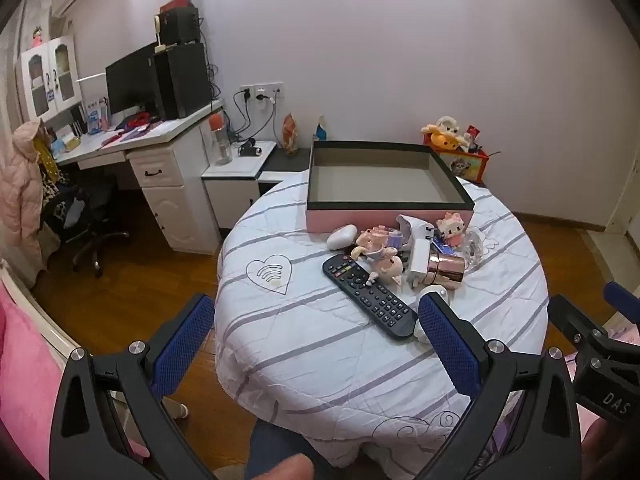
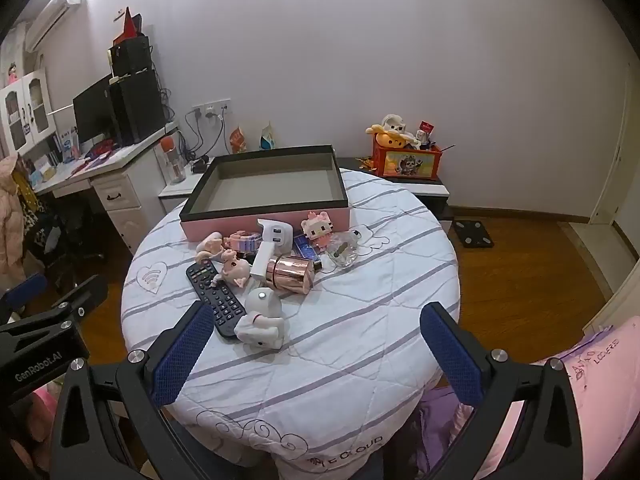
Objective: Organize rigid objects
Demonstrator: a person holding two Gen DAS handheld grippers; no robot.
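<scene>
Two grippers, both spread wide and holding nothing. Left gripper [image 1: 316,320] hangs above the near left edge of the table [image 1: 320,368]; right gripper [image 2: 316,332] hangs above the near edge, its blue pads [image 2: 450,356] apart over bare cloth.

Round table carries a white striped cover. Box [image 2: 264,188], pink sides, dark rim, grey floor, sits at the far side with nothing visible inside.

All loose items lie in a cluster just in front of the box, on the cloth:
- remote [image 2: 214,294], black, nearest the left side, lying diagonal.
- white dog figure [image 2: 262,320], on its side at the near end of the cluster, touching the remote's near end.
- copper cylinder [image 2: 290,274], on its side, mid-cluster.
- charger [image 2: 266,254], white, leaning against the cylinder.
- pink block cat [image 2: 316,230], upright, just in front of the box wall.
- glass bottle [image 2: 344,250], clear, right end of the cluster.
- pink figurines [image 2: 234,264] between remote and charger, partly overlapping the remote's far end.
- white case [image 1: 341,237], left of the cluster, near the box corner.

Left view: its right pad [image 1: 448,338] hides part of the dog figure.
</scene>
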